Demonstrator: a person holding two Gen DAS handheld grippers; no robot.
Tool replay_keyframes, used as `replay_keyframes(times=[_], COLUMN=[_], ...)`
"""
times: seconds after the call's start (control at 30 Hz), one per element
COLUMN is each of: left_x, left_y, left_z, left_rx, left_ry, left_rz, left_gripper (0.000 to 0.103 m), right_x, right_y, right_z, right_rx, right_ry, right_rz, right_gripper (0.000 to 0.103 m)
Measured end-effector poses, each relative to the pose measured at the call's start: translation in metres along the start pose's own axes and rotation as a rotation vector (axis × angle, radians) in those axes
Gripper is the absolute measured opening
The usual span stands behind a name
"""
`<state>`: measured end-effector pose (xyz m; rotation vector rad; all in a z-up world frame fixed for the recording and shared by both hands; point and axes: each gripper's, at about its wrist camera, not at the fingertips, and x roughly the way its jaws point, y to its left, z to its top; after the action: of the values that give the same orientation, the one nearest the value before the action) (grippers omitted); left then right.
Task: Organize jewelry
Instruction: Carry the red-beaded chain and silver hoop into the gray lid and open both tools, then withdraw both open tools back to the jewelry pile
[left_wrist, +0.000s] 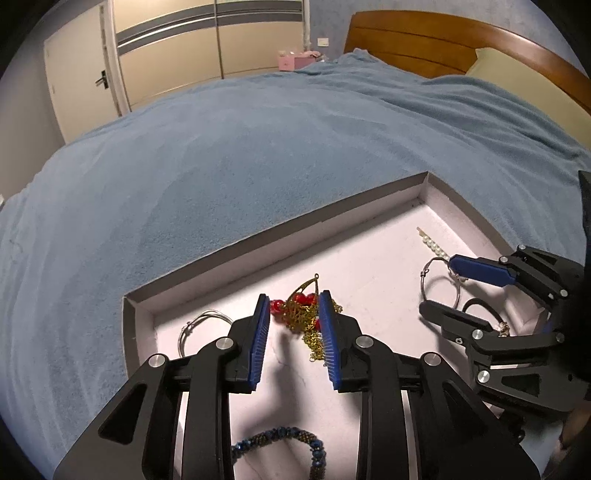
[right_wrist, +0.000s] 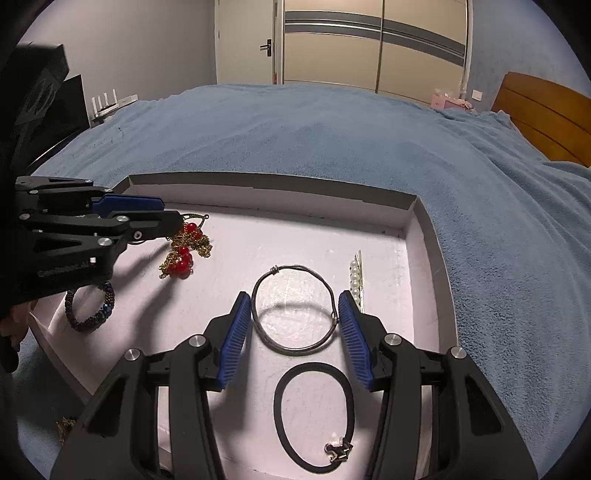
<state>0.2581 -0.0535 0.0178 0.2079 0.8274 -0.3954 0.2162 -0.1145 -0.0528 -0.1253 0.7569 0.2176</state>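
A shallow white tray (left_wrist: 280, 236) (right_wrist: 280, 192) lies on the blue bed. My left gripper (left_wrist: 293, 325) is open, its blue pads either side of a gold chain with red beads (left_wrist: 303, 314) (right_wrist: 184, 251). My right gripper (right_wrist: 295, 332) (left_wrist: 439, 288) is open around a thin silver wire bangle (right_wrist: 295, 310) (left_wrist: 441, 284). A black hair tie with a star charm (right_wrist: 314, 410) lies below it. A pearl hair clip (right_wrist: 356, 277) (left_wrist: 434, 243) lies at the right. A dark blue beaded bracelet (left_wrist: 295, 443) (right_wrist: 90, 308) lies near the tray's front left.
A second thin silver bangle (left_wrist: 195, 328) lies in the tray's left corner. The blue blanket (left_wrist: 258, 147) surrounds the tray. A wooden headboard (left_wrist: 424, 40), a yellow pillow (left_wrist: 524, 81), wardrobe doors (right_wrist: 369, 44) and a pink box (left_wrist: 290, 61) stand beyond.
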Motion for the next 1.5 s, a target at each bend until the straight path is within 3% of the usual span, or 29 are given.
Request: replay_keyframes(times=[0.07, 0.2, 0.47, 0.63, 0.77, 1.07, 1.5], left_x=[-0.004, -0.014, -0.042, -0.059, -0.074, -0.106, -0.131], left_y=[0.003, 0.01, 0.018, 0.018, 0.015, 0.0, -0.014], left_z=[-0.003, -0.006, -0.017, -0.028, -0.034, -0.049, -0.104], left_rx=[-0.007, -0.037, -0.073, -0.077, -0.085, -0.064, -0.094], left_ry=[-0.009, -0.024, -0.07, -0.091, -0.114, -0.171, -0.203], left_rz=[0.002, 0.005, 0.028, 0.05, 0.071, 0.127, 0.096], left_gripper=[0.029, 0.032, 0.057, 0.063, 0.074, 0.085, 0.089], right_x=[-0.001, -0.008, -0.036, -0.06, -0.08, -0.115, -0.143], right_y=[-0.001, -0.002, -0.015, -0.015, -0.016, -0.02, -0.042], right_z=[0.0, -0.001, -0.008, -0.014, -0.02, -0.043, -0.084], right_rx=[0.004, 0.015, 0.074, 0.084, 0.102, 0.148, 0.24], right_ry=[-0.007, -0.03, -0.074, -0.112, -0.144, -0.19, -0.209], right_rz=[0.003, -0.003, -0.001, -0.005, -0.005, -0.001, -0.023], right_gripper=[0.059, 0.064, 0.078, 0.085, 0.092, 0.097, 0.097])
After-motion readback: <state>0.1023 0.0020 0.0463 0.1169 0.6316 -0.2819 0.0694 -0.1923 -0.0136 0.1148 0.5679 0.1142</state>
